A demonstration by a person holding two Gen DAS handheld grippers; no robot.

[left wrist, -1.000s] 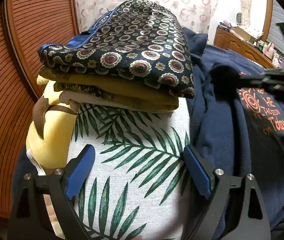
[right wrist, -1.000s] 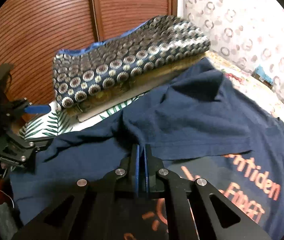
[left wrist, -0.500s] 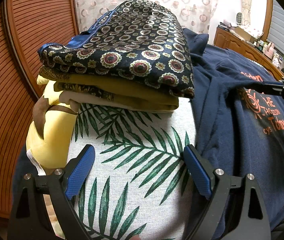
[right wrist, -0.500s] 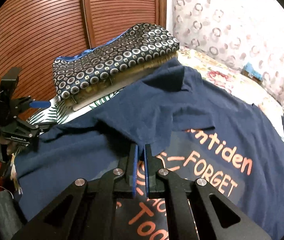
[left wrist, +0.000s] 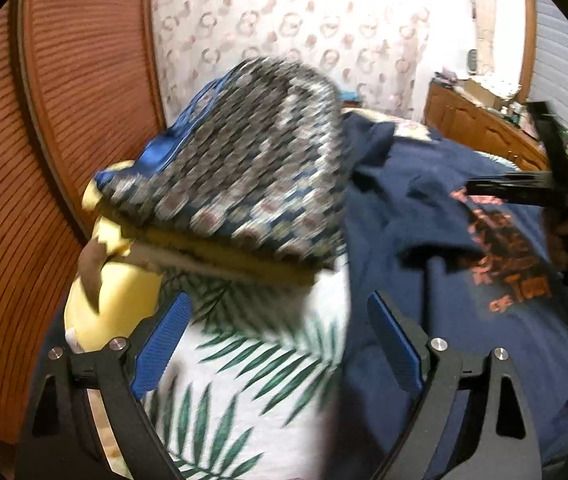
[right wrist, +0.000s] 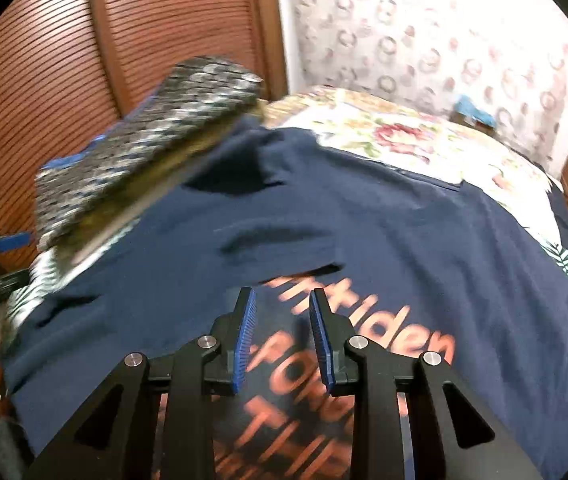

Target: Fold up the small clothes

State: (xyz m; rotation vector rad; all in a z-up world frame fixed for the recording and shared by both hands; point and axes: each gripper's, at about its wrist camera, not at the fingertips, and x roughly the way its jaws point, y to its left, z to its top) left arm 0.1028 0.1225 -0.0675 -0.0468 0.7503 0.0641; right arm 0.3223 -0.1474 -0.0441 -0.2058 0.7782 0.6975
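A navy T-shirt (right wrist: 403, 232) with orange lettering lies spread on the bed, its left sleeve folded in over the chest. It also shows in the left wrist view (left wrist: 463, 280). My right gripper (right wrist: 282, 336) is open and empty, just above the lettering. My left gripper (left wrist: 280, 344) is wide open and empty, over the palm-leaf sheet (left wrist: 244, 380) at the shirt's left edge. The right gripper shows in the left wrist view (left wrist: 523, 188) at far right.
A stack of folded clothes (left wrist: 244, 188), topped by a dark medallion-print piece, sits left of the shirt, also in the right wrist view (right wrist: 144, 140). A yellow item (left wrist: 112, 304) lies beside it. A wooden slatted door (right wrist: 84, 60) stands behind. Floral bedding (right wrist: 403, 136) lies beyond the shirt.
My right gripper has opened and let go of the shirt sleeve, which now lies folded over the chest. Both cameras have shifted, and the views are blurred.
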